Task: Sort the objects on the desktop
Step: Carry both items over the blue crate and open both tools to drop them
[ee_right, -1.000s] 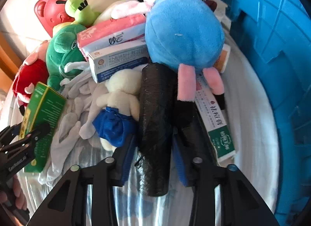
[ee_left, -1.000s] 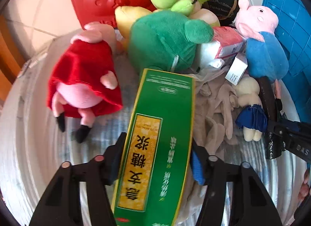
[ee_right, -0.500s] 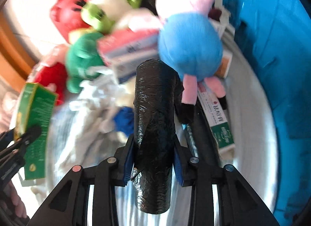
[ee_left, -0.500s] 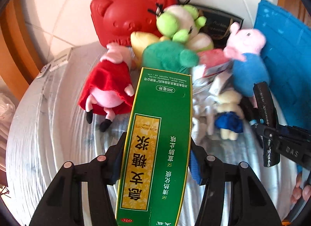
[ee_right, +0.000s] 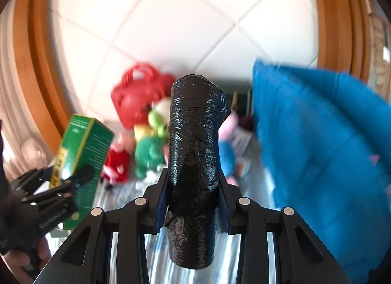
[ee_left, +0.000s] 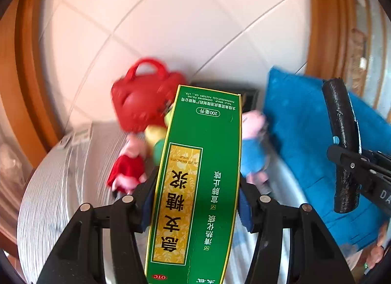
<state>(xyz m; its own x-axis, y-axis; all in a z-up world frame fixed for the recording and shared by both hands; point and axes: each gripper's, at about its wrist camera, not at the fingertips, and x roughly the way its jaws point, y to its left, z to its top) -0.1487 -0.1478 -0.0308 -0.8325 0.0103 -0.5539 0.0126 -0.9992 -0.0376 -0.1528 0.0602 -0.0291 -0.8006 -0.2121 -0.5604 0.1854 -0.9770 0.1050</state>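
The green carton [ee_left: 195,186] filling the middle of my left wrist view carries all the clear text, printed upside down: a white oval reading "200毫升", small lines including "PHARMACEUTICAL FACTORY CO., LTD.", a gold panel with "ACUTE BRONCHITIS SYRUP" above large characters "急支糖浆", white "清热化痰" and "宣肺止咳", and a red "OTC" oval at the bottom. At the right edge, my other gripper [ee_left: 361,169] shows white letters beginning "DA".

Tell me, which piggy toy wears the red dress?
The pig plush on the left, beside the green plush. The other pig, right of the black roll, wears blue.
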